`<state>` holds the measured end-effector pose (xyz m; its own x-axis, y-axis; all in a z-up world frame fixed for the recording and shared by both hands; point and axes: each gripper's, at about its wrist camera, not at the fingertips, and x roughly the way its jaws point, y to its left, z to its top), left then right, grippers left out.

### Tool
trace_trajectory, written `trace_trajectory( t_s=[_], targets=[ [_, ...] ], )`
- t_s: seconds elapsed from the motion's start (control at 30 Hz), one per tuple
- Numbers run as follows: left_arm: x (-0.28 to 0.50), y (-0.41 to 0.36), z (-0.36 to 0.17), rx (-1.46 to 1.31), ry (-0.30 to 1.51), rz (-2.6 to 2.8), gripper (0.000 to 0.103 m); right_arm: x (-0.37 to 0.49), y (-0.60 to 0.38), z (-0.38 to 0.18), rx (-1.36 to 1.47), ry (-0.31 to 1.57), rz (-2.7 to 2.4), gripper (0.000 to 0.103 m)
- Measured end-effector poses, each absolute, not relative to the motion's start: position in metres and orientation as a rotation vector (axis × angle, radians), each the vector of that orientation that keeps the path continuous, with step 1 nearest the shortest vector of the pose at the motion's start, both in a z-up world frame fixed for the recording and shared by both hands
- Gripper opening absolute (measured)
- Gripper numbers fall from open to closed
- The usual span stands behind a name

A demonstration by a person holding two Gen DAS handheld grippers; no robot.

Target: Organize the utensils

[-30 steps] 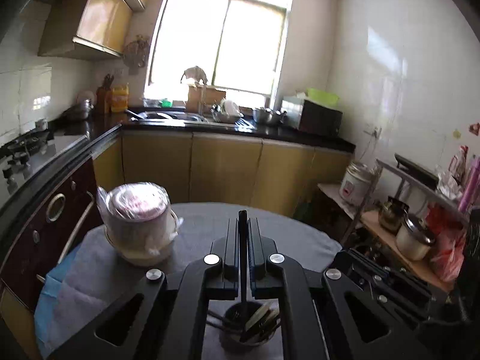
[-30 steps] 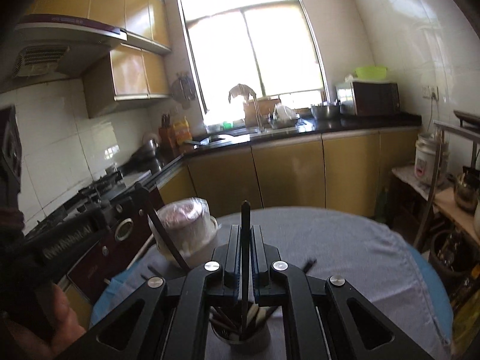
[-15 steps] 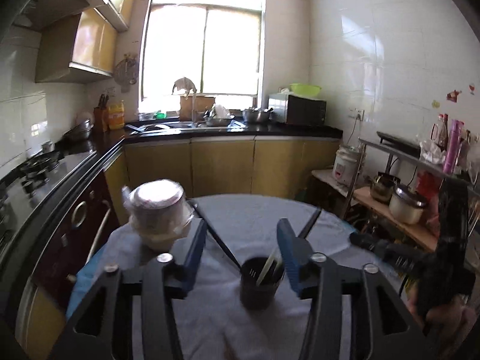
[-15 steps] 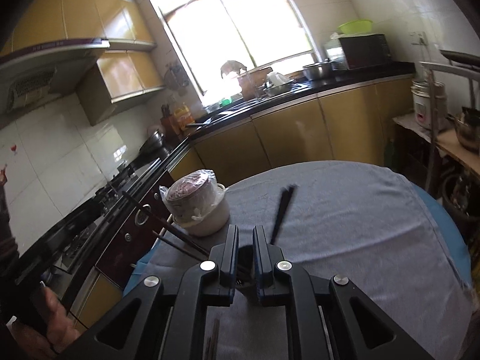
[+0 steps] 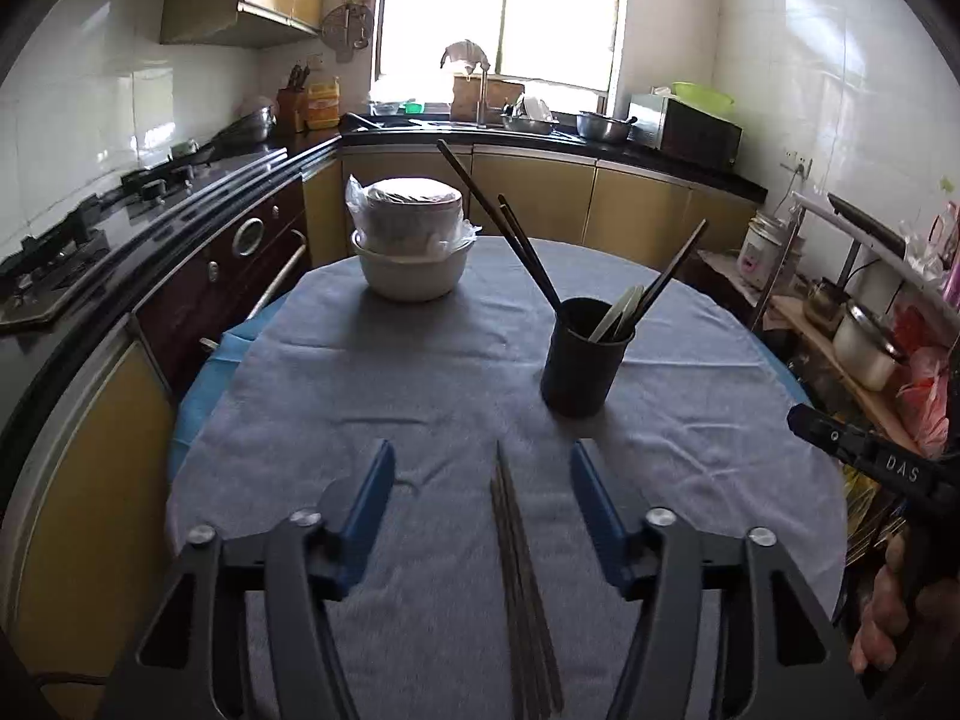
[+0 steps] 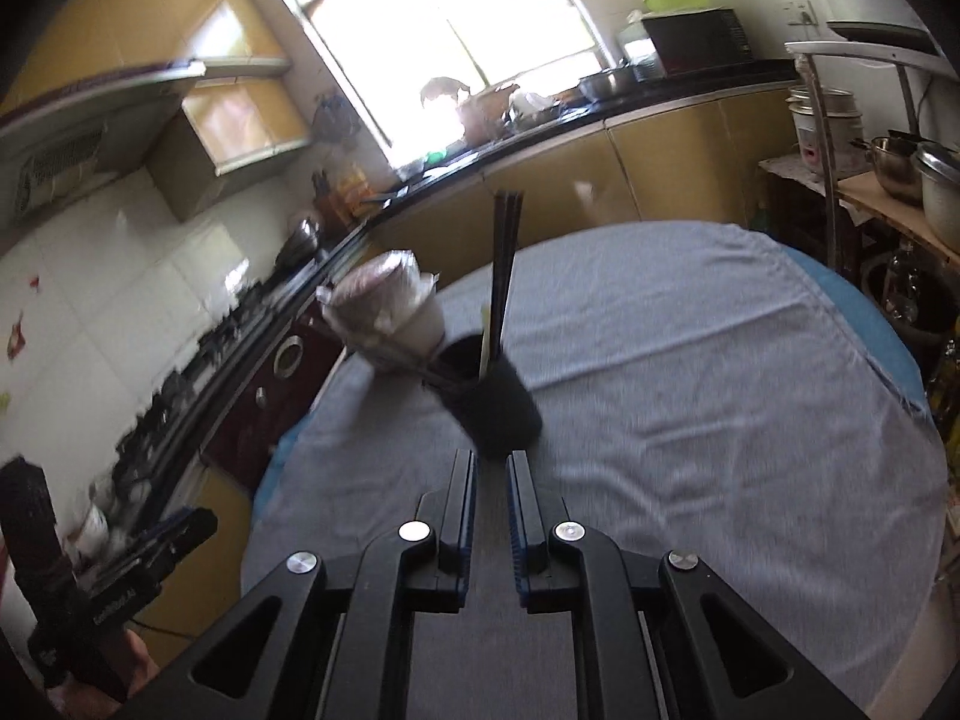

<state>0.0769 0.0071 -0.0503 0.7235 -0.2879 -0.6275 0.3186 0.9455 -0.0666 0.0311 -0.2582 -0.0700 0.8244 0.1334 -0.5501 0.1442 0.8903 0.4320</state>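
A black cup (image 5: pixel 581 360) stands on the grey-clothed round table (image 5: pixel 372 384) and holds several dark chopsticks (image 5: pixel 516 240) and a pale spoon (image 5: pixel 618 315). More loose chopsticks (image 5: pixel 519 576) lie flat on the cloth near me. My left gripper (image 5: pixel 483 480) hovers over them with its jaws opening; the sticks lie between the blue pads (image 5: pixel 375 486), untouched. My right gripper (image 6: pixel 491 462) sits just short of the cup (image 6: pixel 498 402), its jaws barely apart and empty. The right wrist view is blurred.
A plastic-wrapped bowl stack (image 5: pixel 411 240) stands at the table's far left. The stove counter (image 5: pixel 120 228) runs along the left and a shelf with pots (image 5: pixel 864 324) along the right. A hand holding the right gripper (image 5: pixel 807 423) shows at the right edge.
Both grippers let go of the chopsticks they held over the cup and pulled back and down. The left jaws spread wide; the loose chopsticks on the cloth came into view between them.
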Motion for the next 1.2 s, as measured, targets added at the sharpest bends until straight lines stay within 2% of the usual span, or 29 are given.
trace_trajectory(
  t_s=[0.07,0.13,0.17,0.43,1.2],
  targets=[
    [0.068,0.007,-0.050,0.070,0.669,-0.314,0.064,0.023,-0.251,-0.075,0.472,0.619,0.000,0.015],
    [0.060,0.007,-0.048,0.087,0.657,-0.298,0.064,0.018,-0.246,-0.076,0.465,0.623,0.001,0.027],
    [0.058,0.007,-0.046,0.093,0.650,-0.290,0.064,0.015,-0.243,-0.077,0.453,0.621,0.007,0.028],
    [0.042,-0.001,-0.039,0.142,0.598,-0.244,0.072,0.001,-0.237,-0.078,0.400,0.619,0.004,0.028],
    [0.027,-0.015,-0.056,0.220,0.626,-0.217,0.076,-0.020,-0.238,-0.095,0.386,0.655,-0.004,0.029]
  ],
)
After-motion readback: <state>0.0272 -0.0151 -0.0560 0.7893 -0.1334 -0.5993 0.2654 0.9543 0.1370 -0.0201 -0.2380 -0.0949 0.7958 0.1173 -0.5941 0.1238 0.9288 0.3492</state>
